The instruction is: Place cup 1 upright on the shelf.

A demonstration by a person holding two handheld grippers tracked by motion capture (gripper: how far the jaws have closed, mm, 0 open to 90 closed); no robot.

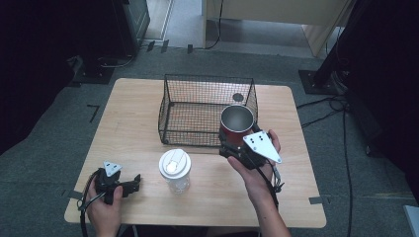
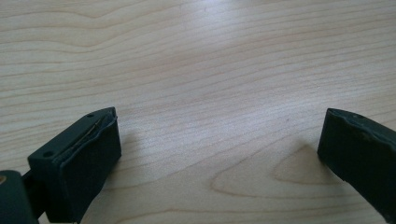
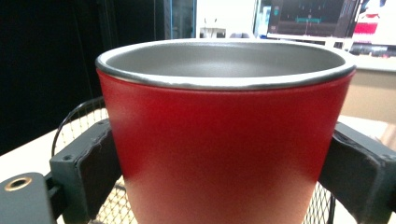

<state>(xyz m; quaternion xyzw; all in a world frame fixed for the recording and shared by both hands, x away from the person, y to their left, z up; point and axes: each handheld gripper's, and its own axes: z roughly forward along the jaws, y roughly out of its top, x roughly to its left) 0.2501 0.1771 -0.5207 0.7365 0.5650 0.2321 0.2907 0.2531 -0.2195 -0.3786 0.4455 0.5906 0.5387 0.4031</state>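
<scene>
At the near right corner of the wire basket [image 1: 207,111], a red cup [image 1: 236,124] with a bare steel inside sits gripped in the right gripper [image 1: 232,145]. Cup is upright, mouth up, nothing inside it that can be seen. In the right gripper view the red cup [image 3: 224,140] sits between the two black jaws, one pad pressed to each flank, partly closed around its lower body. Cup appears lifted above the tabletop, level with the basket's front rim; whether its base clears the wire cannot be told. The person's right hand [image 1: 257,168] holds the gripper from behind, grey three-cornered plate on top.

Black mesh basket stands open-topped at the table's middle, far side, empty apart from a dark round spot showing near its back right corner.

In front of the basket, near the table's middle: a clear plastic tumbler [image 1: 175,170] with a white lid, upright, standing alone, well apart from the cup.

Left gripper [image 1: 129,185] rests low at the near left corner of the wooden table [image 1: 133,98]. In the left gripper view its jaws stand wide apart over bare wood grain, nothing between them.
</scene>
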